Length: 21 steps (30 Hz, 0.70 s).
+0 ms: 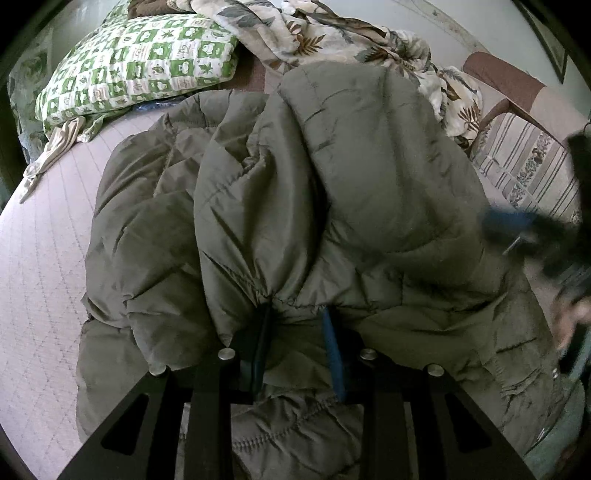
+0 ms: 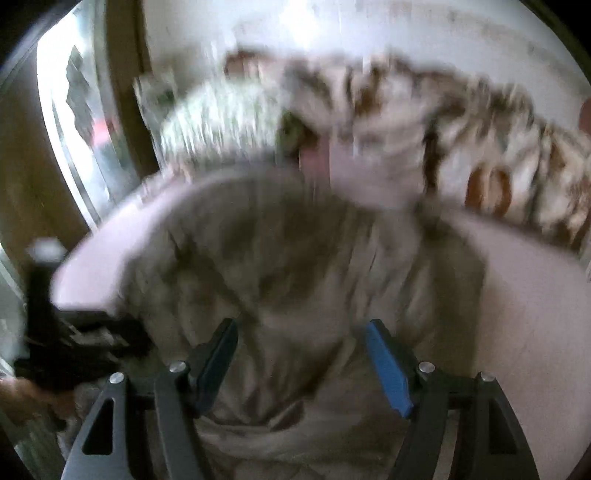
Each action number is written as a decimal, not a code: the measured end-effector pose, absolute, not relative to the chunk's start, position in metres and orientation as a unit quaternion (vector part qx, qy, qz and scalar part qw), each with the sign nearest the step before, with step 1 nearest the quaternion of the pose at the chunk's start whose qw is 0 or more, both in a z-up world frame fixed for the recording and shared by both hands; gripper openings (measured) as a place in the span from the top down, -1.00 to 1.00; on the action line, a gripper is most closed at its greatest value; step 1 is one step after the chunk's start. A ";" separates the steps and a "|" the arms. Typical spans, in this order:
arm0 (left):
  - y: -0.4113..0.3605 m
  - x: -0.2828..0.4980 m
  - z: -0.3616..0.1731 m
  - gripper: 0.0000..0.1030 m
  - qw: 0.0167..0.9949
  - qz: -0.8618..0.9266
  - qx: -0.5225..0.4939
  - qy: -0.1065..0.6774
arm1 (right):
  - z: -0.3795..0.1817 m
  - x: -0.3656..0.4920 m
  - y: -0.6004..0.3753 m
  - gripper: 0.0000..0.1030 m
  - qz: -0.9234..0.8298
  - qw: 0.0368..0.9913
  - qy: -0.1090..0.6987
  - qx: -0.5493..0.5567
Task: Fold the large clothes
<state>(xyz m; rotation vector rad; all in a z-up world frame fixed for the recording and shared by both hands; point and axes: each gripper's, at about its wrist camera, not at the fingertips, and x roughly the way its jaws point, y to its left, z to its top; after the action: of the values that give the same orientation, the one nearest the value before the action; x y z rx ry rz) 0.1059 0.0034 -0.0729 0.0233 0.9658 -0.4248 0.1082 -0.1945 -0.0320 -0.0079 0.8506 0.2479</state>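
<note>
A large olive-grey quilted jacket [image 1: 295, 206] lies bunched on a pale pink quilted bed [image 1: 48, 258]. My left gripper [image 1: 297, 314] is shut on a fold of the jacket, its fingertips buried in the fabric. The right gripper [image 1: 517, 225] shows blurred at the right edge of the left wrist view, over the jacket's right side. In the blurred right wrist view my right gripper [image 2: 301, 328] is open and empty above the jacket [image 2: 295, 251]. The left gripper [image 2: 66, 332] shows dark at the left there.
A green-and-white checked pillow [image 1: 140, 66] and a leaf-print blanket [image 1: 314, 33] lie at the head of the bed. A striped cloth [image 1: 528, 166] lies at the right. A window [image 2: 85, 122] is at the left in the right wrist view.
</note>
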 end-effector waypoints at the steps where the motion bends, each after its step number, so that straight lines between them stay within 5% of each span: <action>1: 0.003 0.106 -0.074 0.43 0.863 -0.203 0.012 0.462 | -0.053 0.113 -0.191 -0.46 0.109 0.892 0.438 -0.011; 6: -0.007 0.104 -0.078 0.43 0.867 -0.191 0.042 0.458 | -0.086 0.112 -0.176 -0.46 0.080 0.893 0.438 -0.064; 21: -0.002 0.047 -0.038 0.36 0.884 -0.200 0.029 0.421 | -0.042 0.073 -0.181 -0.48 0.069 0.905 0.416 -0.050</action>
<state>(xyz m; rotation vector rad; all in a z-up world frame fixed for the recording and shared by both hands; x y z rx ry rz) 0.0465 -0.0020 -0.0382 0.0594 0.8761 -0.4167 0.0734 -0.1814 -0.0422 -0.1040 0.8592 0.1428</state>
